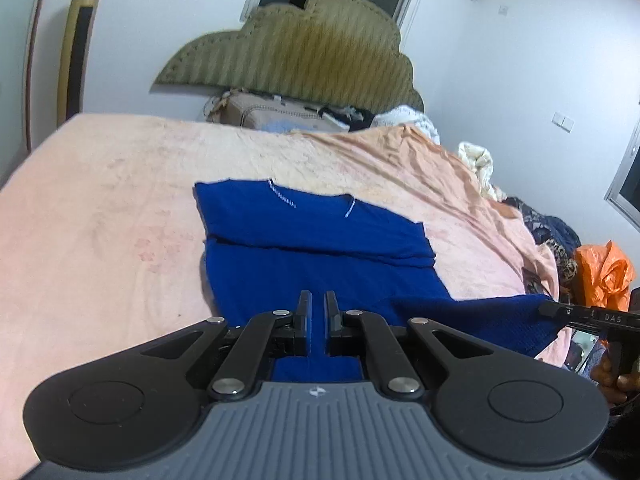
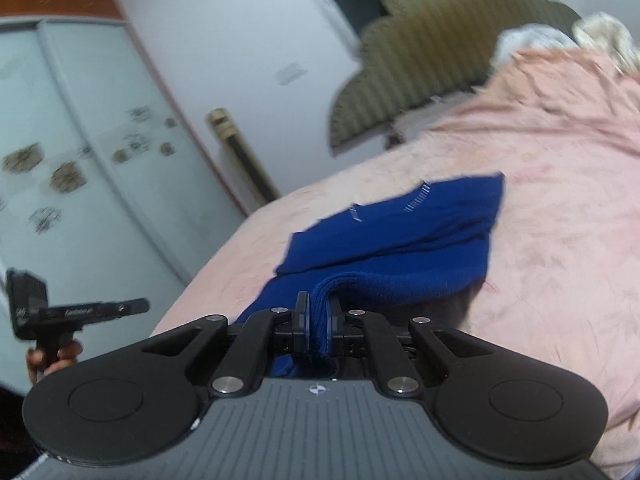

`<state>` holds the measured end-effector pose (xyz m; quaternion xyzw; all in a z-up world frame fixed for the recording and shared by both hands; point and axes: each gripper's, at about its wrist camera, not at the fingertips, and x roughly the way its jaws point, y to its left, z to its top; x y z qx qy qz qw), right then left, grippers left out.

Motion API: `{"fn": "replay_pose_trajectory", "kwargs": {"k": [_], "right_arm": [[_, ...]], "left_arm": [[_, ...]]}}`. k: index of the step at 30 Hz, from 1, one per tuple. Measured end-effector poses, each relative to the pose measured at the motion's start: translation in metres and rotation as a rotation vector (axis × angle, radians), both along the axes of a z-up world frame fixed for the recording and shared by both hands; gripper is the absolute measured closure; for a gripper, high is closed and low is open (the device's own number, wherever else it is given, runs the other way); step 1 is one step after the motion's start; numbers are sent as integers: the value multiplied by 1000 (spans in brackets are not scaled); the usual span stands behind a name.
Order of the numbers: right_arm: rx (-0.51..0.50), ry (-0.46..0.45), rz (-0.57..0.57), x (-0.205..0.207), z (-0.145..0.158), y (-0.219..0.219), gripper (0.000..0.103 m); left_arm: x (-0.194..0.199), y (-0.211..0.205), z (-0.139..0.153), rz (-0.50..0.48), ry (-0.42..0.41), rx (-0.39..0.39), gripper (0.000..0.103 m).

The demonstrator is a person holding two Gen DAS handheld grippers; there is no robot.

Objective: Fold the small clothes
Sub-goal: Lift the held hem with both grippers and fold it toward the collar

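A royal-blue garment lies on the pink bed cover, its far part folded over with white stitching on top. My left gripper is shut at the garment's near edge, and blue fabric fills the narrow gap between its fingers. The right wrist view shows my right gripper shut on a bunched fold of the same garment, lifted off the bed cover. The left view shows the right gripper holding the raised near right corner. In the right view the left gripper is at far left, held by a hand.
An olive scalloped headboard stands behind the bed, with a box and clutter at its foot. Piled clothes and an orange plastic bag sit along the bed's right side. A pale wardrobe is on the left.
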<state>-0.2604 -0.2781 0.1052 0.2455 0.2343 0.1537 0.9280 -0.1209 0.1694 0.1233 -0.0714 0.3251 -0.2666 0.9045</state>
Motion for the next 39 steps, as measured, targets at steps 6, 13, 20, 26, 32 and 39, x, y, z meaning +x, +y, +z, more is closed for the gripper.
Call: {"fn": "replay_pose_trajectory", "kwargs": {"k": [6,13,20,26,32,39], "right_arm": [[7,46,8,15,-15,2,92],[15,87,4,15,-35,4,92],[43,91,5,10,-44,-1,92],[57,79,4,10,-45,-3,92],[69,36,31,5,-30,-8,92],[105,27,96,8,-15,-20,92]], "left_arm": [[28,11,-54,16,256,-27,91],[15,-6,-102,17,392,-5,36],[-5,-52,-115,-133,358,143,35],[-2,-40,-103,-126,397,131,93],[-17,-2,-42,-109,244,20,93],[10,14,-8,-87,168,-24,93]]}}
